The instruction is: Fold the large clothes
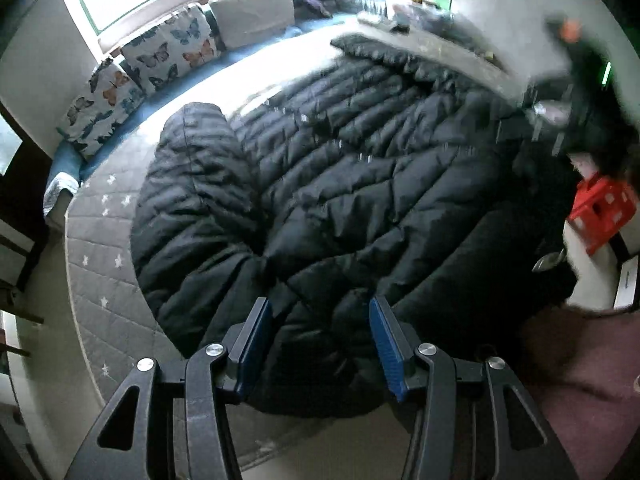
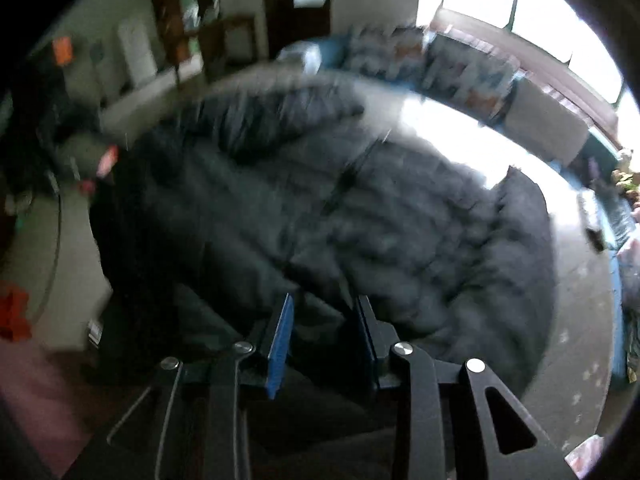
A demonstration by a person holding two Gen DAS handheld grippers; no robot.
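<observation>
So going left to right here: the grey quilted mat with little white stars (image 1: 100,280) is spread on the floor, and the big black puffy quilted down coat (image 1: 340,184) is lying mostly flat on it, with one fat sleeve (image 1: 192,176) doubled over along its left side. The left gripper (image 1: 320,344) is angled down over the near edge of the coat, its blue-padded jaws standing apart with a bulge of coat fabric between them, but as far as I can see the pads aren't pressing on it. The right gripper (image 2: 322,344) is over the other end of the near edge, jaws apart by a narrower gap. That view is really smeared, so I can't tell for sure whether any fabric is caught, though it doesn't look like it. My guess at the step: both sides get a hold on the near hem, then carry it over. To do that well with puffy stuff, I'd dig the pads in deep enough to catch the shell and filling together, otherwise it slips. Grab both corners at matching spots, lift evenly, and keep that folded sleeve tucked in so it doesn't flop back out mid-fold.
</observation>
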